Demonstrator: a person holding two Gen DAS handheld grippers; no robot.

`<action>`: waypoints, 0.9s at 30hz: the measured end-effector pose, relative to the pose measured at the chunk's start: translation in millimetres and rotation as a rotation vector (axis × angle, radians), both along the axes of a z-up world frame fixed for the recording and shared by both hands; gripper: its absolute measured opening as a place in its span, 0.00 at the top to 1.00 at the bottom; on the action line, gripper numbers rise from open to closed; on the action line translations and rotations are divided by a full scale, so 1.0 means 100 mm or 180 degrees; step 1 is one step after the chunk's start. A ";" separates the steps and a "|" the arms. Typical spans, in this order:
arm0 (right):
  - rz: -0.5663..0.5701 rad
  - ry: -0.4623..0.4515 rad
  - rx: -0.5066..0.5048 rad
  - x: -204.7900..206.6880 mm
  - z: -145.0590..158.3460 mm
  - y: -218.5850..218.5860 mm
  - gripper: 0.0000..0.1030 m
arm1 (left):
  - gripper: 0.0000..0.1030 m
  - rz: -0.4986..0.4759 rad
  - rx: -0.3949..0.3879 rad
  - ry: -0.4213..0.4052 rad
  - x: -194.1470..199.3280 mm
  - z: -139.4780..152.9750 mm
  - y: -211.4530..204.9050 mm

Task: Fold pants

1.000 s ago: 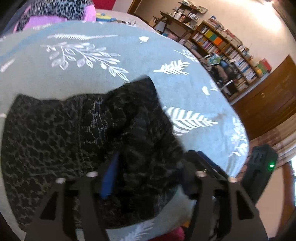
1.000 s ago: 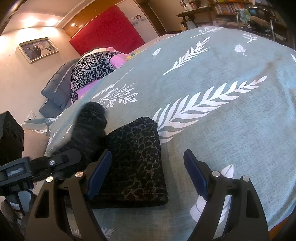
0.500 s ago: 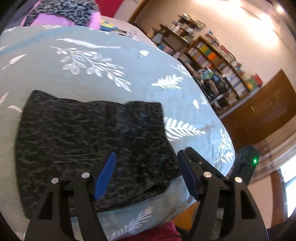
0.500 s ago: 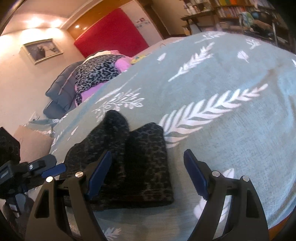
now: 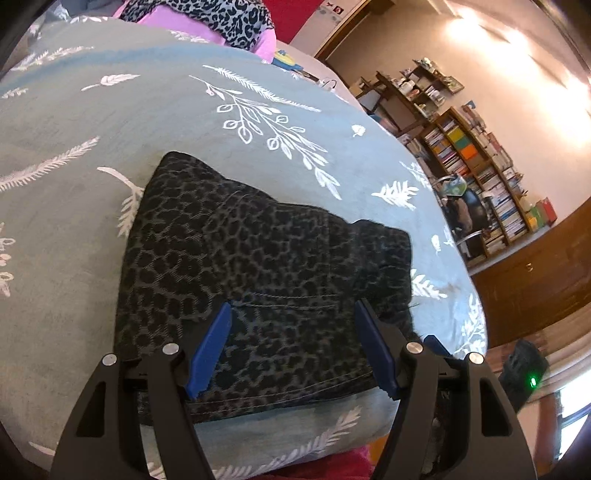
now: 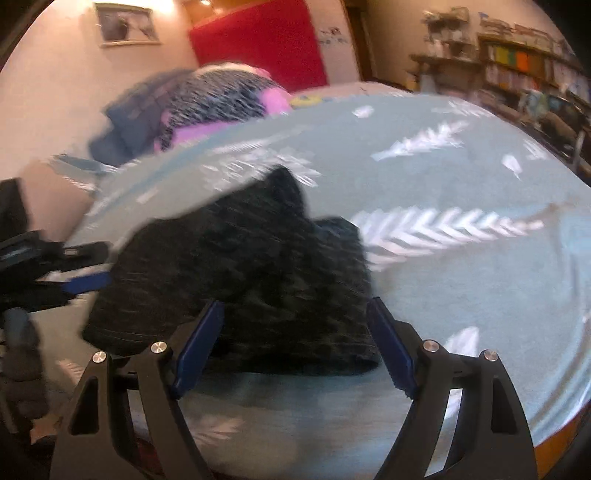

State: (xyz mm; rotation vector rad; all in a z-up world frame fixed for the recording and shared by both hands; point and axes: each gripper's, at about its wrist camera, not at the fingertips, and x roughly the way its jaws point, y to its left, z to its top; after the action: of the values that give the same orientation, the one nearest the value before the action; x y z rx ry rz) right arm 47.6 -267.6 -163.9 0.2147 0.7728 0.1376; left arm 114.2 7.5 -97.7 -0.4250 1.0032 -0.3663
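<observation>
The dark leopard-print pants [image 5: 258,280] lie folded into a compact bundle on the teal bedspread [image 5: 110,110] with white leaf prints. My left gripper [image 5: 293,347] is open and empty, held just above the bundle's near edge. In the right wrist view, which is motion-blurred, the pants [image 6: 258,266] lie ahead, with an upper fold lying unevenly. My right gripper [image 6: 293,347] is open and empty, just short of the near edge. The left gripper [image 6: 74,273] shows at the far left of that view.
A pile of leopard and pink clothes [image 5: 207,18] lies at the head of the bed, with a red headboard [image 6: 258,40] behind. Bookshelves [image 5: 480,166] and a dark wood cabinet [image 5: 535,280] stand to the right. The bed edge is close below both grippers.
My left gripper let go of the pants fold, which dropped flat onto the bundle, then drew back. My right gripper stayed open and swung, blurring its view.
</observation>
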 end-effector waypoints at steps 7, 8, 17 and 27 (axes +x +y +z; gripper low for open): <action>-0.0393 0.0348 0.0258 0.17 -0.36 -0.31 0.21 | 0.34 0.0050 0.0136 -0.0021 -0.05 -0.04 0.06; -0.0398 0.0351 0.0268 0.16 -0.37 -0.32 0.21 | 0.34 0.0063 0.0133 -0.0003 -0.04 -0.06 0.08; -0.0106 -0.0163 0.0371 -0.01 0.20 -0.12 0.22 | 0.34 0.0125 0.0110 0.0020 -0.09 -0.10 0.16; 0.0190 0.0105 0.0518 0.35 0.04 0.29 0.54 | 0.26 0.0213 0.0193 -0.0068 -0.16 -0.08 0.26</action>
State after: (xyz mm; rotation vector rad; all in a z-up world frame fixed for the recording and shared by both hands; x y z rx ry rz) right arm 82.5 -238.1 -160.4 0.3492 0.8019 0.2543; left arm 97.9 33.3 -105.8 -0.3982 0.9745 -0.2791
